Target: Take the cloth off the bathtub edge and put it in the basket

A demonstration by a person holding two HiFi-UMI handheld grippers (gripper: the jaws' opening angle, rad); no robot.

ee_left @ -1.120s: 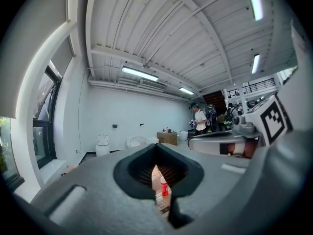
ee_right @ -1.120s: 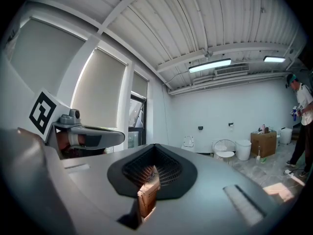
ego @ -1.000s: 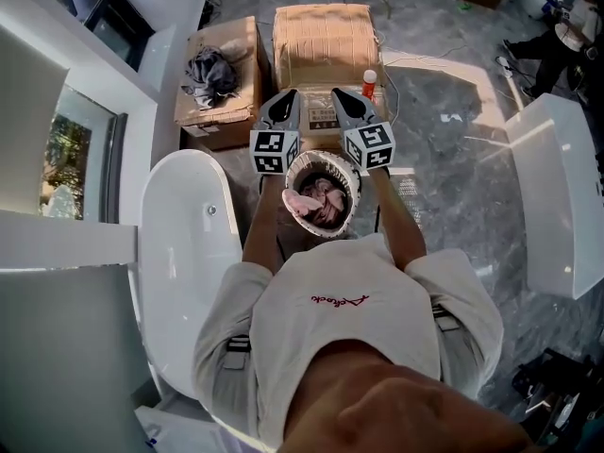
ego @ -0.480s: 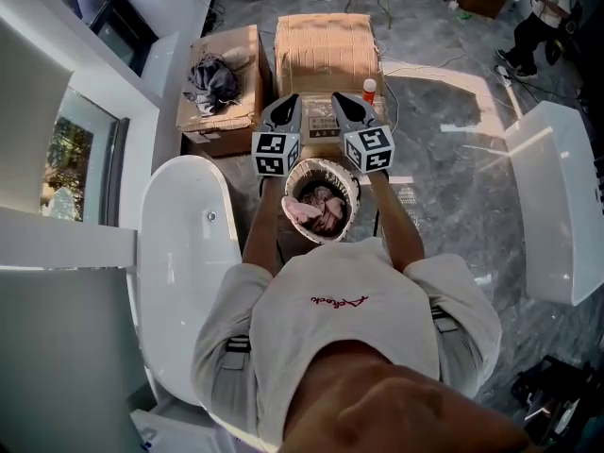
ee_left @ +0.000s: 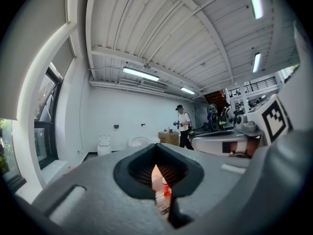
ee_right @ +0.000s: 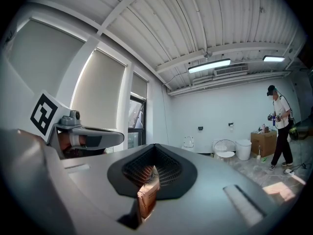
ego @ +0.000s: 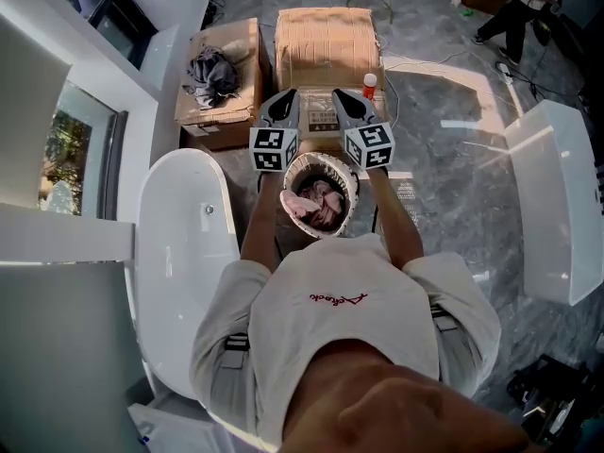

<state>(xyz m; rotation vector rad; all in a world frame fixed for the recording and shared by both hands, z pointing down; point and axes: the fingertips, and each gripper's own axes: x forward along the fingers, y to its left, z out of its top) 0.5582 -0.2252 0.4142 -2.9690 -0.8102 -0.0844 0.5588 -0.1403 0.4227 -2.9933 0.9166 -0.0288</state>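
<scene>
A: "The tub [ego: 179,253] edge looks bare; the basket [ego: 355,194] holds the cloth [ego: 316,203]."
B: "The left tool [ego: 286,100] and right tool [ego: 342,100] are closed, empty. Best held level, clear of the rim."

On the far grey marble floor [ego: 453,149] two cardboard boxes stand side by side. The left box [ego: 226,111] carries a crumpled grey garment [ego: 209,72]; the right box [ego: 327,43] is closed. A small red bottle [ego: 369,85] stands just beside the right box's near right corner. A long white fixture [ego: 557,196] lies at the right. A person [ego: 514,8] stands at the far right, and a toilet [ee_left: 104,143] by the far wall.
</scene>
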